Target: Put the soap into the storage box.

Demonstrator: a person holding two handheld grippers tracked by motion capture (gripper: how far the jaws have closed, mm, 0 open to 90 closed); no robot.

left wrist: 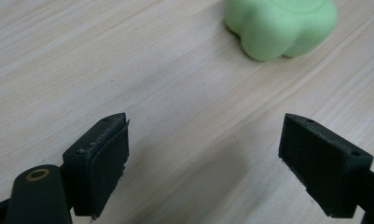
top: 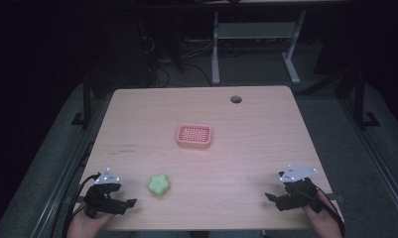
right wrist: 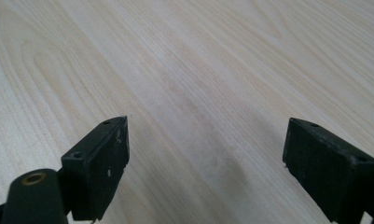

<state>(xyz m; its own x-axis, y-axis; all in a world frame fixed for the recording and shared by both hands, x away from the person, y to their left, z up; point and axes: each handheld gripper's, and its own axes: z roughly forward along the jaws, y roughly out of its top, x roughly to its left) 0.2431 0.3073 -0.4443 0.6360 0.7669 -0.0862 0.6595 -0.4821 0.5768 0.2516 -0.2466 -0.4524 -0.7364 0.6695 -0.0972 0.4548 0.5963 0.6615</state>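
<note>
A light green flower-shaped soft block [top: 159, 185] lies on the wooden table [top: 201, 153] near its front left. A pink perforated tray [top: 194, 136] sits at the table's middle. My left gripper [top: 124, 204] rests at the front left corner, just left of the green block, open with nothing between its jaws. In the left gripper view the green block [left wrist: 280, 25] lies ahead and to the right of the open left gripper [left wrist: 205, 158]. My right gripper [top: 276, 198] sits at the front right, open; in its own view the right gripper [right wrist: 208, 161] has bare wood between the jaws.
A round cable hole [top: 235, 99] is in the table's far edge. Behind the table stand a white desk frame [top: 253, 42] and loose cables on a dark floor. The person's hands [top: 325, 218] hold the grippers at the table's front edge.
</note>
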